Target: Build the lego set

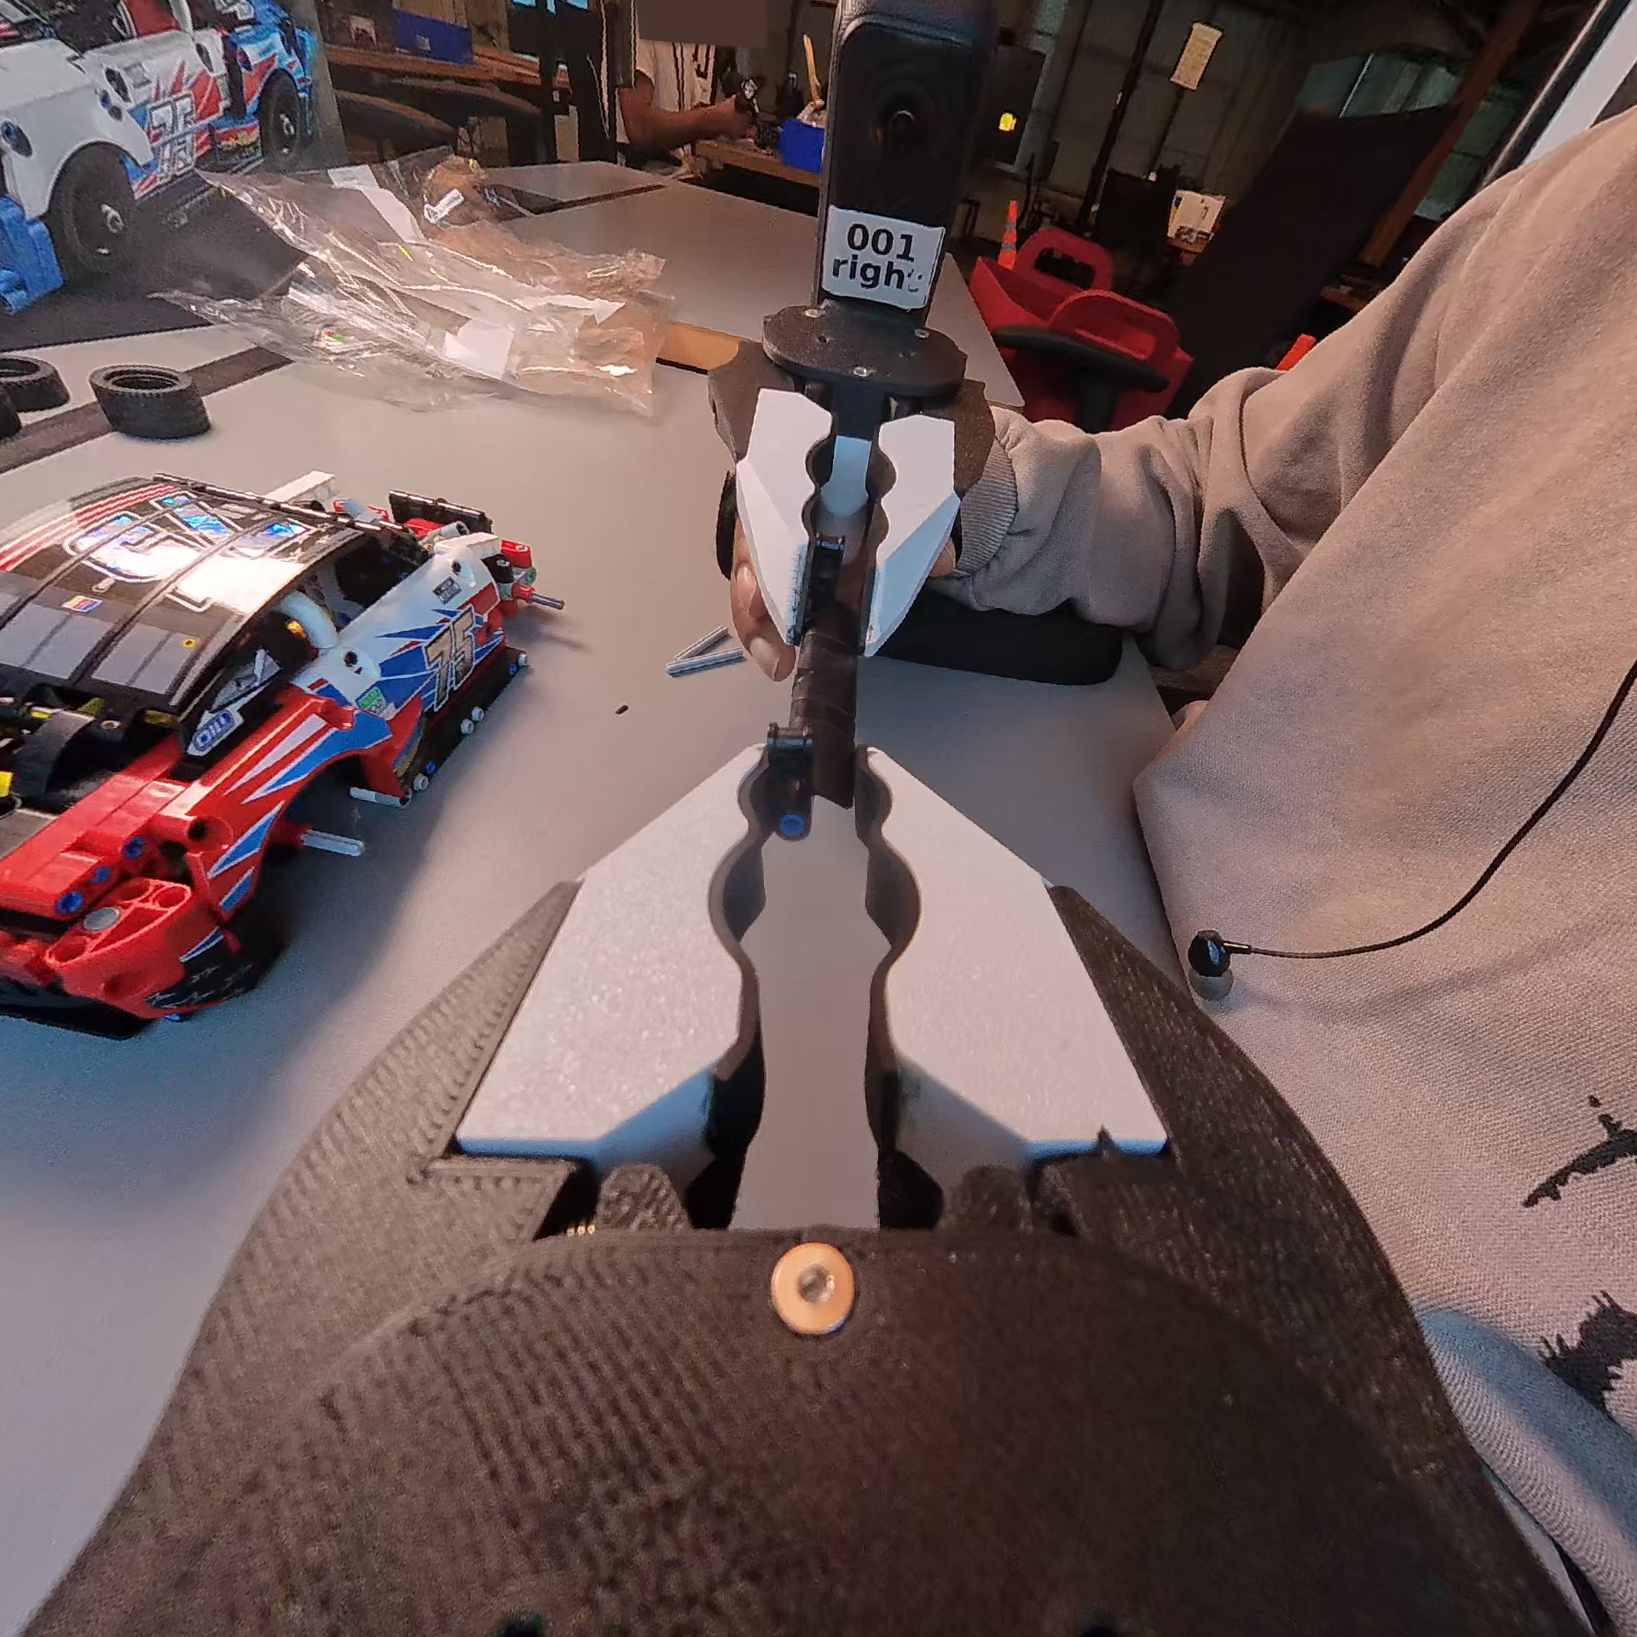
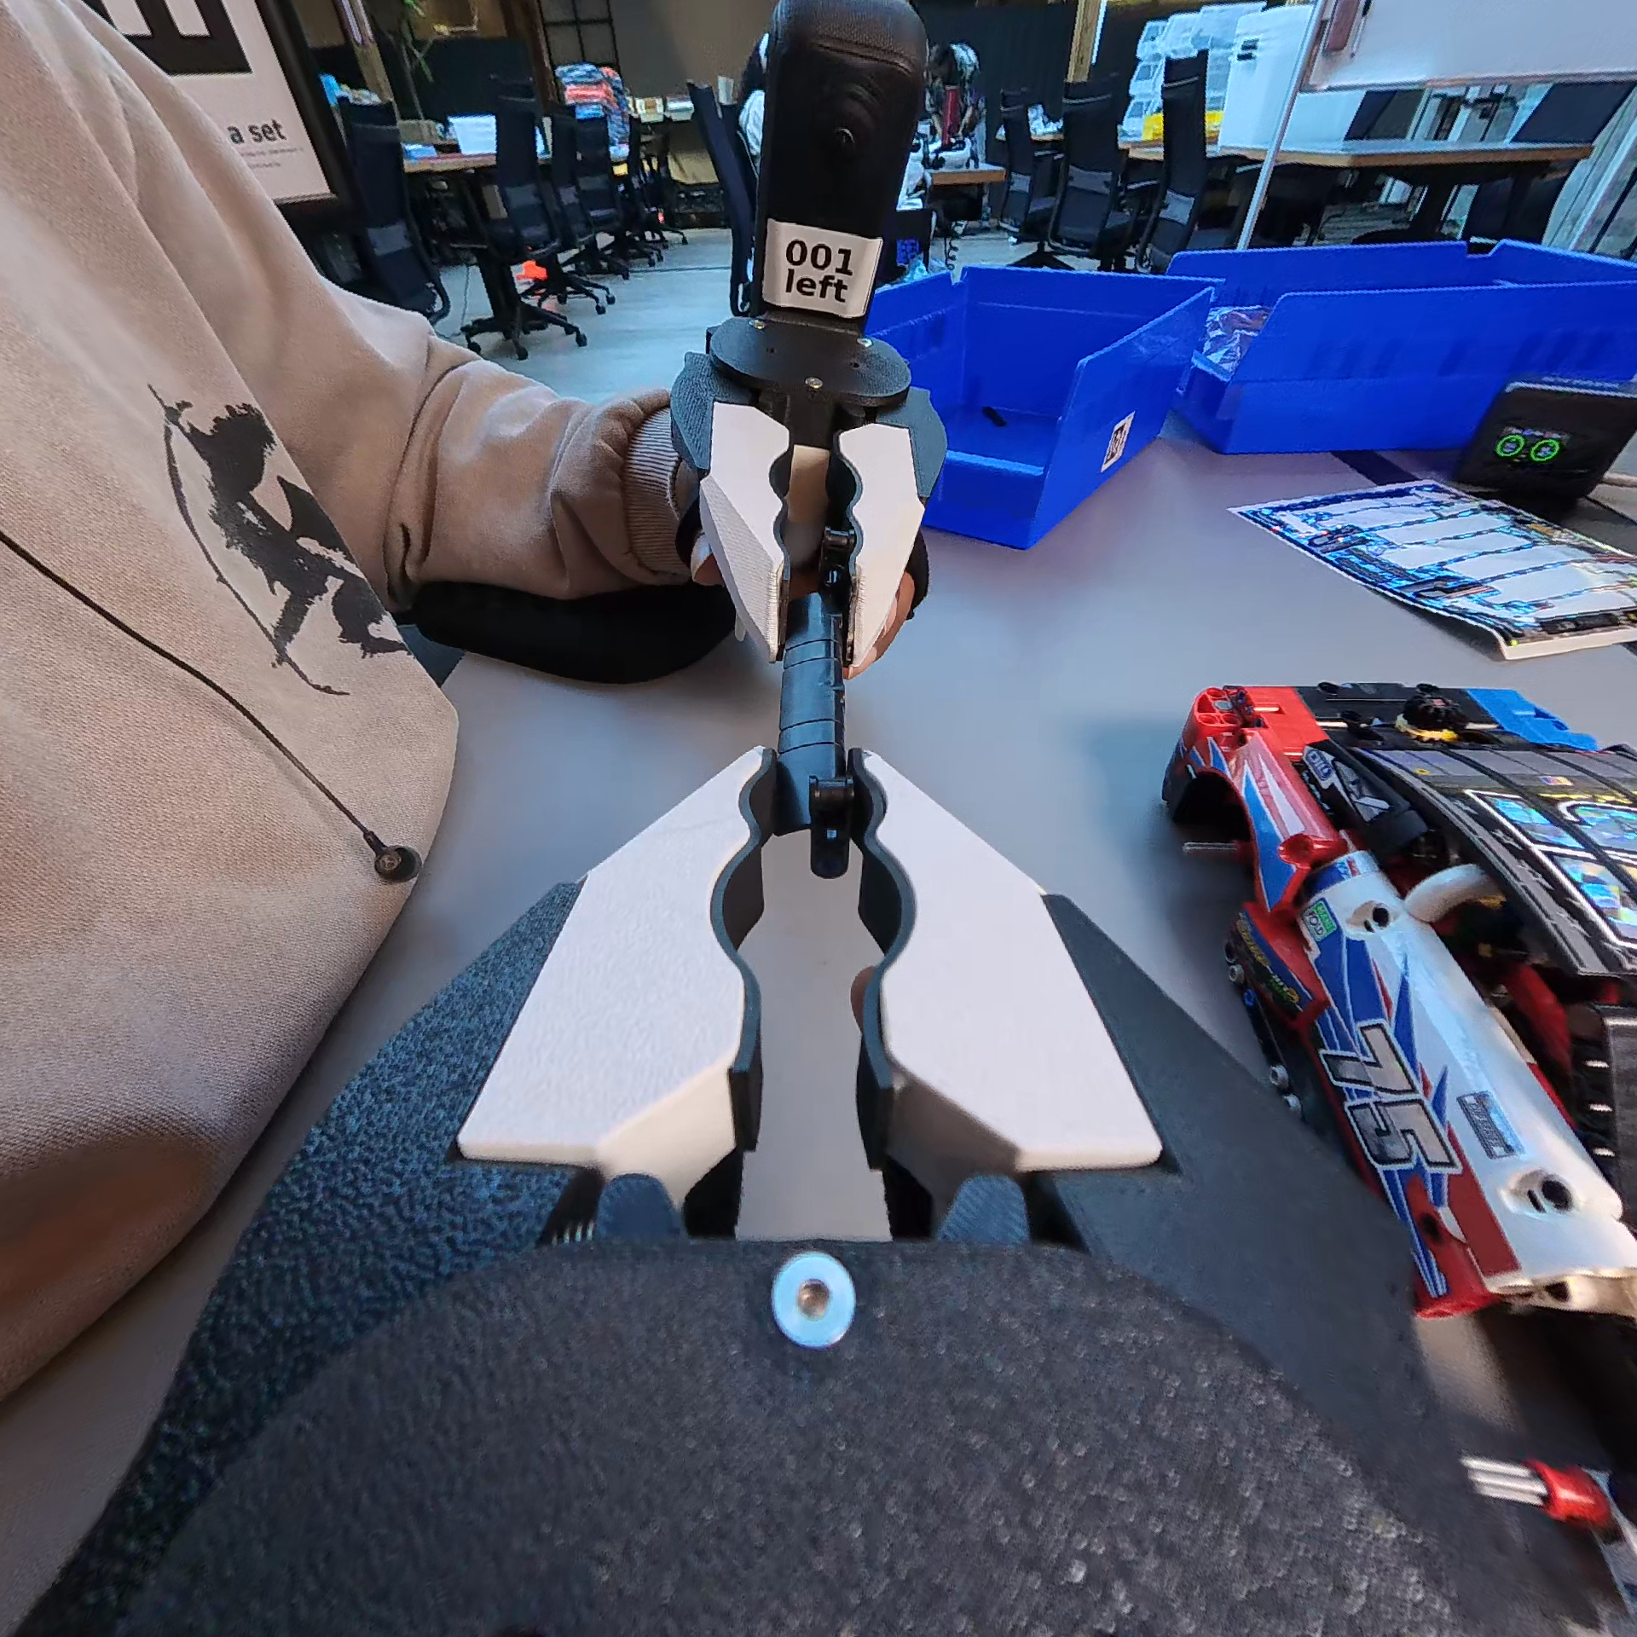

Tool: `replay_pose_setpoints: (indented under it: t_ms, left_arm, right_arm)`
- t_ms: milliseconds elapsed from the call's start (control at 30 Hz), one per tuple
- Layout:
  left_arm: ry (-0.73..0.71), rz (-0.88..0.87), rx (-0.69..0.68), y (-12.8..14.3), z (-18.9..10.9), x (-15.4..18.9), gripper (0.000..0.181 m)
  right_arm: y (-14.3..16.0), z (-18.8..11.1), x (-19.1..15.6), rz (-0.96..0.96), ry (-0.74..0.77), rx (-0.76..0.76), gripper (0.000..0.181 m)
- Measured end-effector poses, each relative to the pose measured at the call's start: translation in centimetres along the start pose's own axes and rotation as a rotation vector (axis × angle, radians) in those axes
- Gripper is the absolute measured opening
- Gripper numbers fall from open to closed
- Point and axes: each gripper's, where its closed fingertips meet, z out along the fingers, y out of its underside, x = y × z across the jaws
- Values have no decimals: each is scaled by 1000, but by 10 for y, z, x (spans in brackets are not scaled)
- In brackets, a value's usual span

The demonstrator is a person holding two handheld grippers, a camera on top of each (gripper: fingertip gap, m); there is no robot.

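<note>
A long black ribbed lego piece (image 1: pixel 824 700) spans between my two grippers above the grey table (image 1: pixel 576 753). My left gripper (image 1: pixel 810 779) is shut on its near end, where a small black connector with a blue pin (image 1: pixel 790 826) hangs. My right gripper (image 1: pixel 828 620) faces it and is shut on the far end. In the right wrist view, my right gripper (image 2: pixel 815 784) grips the piece (image 2: pixel 810 700) and the left gripper (image 2: pixel 810 633) holds the other end. The red, white and blue lego race car (image 1: pixel 239 709) sits to the left, also shown in the right wrist view (image 2: pixel 1435 974).
Black tyres (image 1: pixel 151 400) and empty clear plastic bags (image 1: pixel 425 292) lie at the back left. Grey axle pins (image 1: pixel 704 651) lie near the right gripper. Blue bins (image 2: pixel 1045 416) and a sticker sheet (image 2: pixel 1444 558) sit at the right. The person's beige sleeves (image 1: pixel 1329 549) flank both grippers. The gap from one gripper's tips to the other's is roughly 4 cm.
</note>
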Motion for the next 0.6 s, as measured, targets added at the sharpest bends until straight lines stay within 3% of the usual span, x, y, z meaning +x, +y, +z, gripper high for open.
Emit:
replay_pose_setpoints:
  t_ms: [433, 600]
  left_arm:
    - [-13, 9, -5, 1, 0, -2, 15]
    - [-62, 77, -97, 16, 2, -7, 16]
  right_arm:
    - [1, 0, 1, -4, 9, -7, 13]
    - [17, 4, 4, -6, 25, -97, 13]
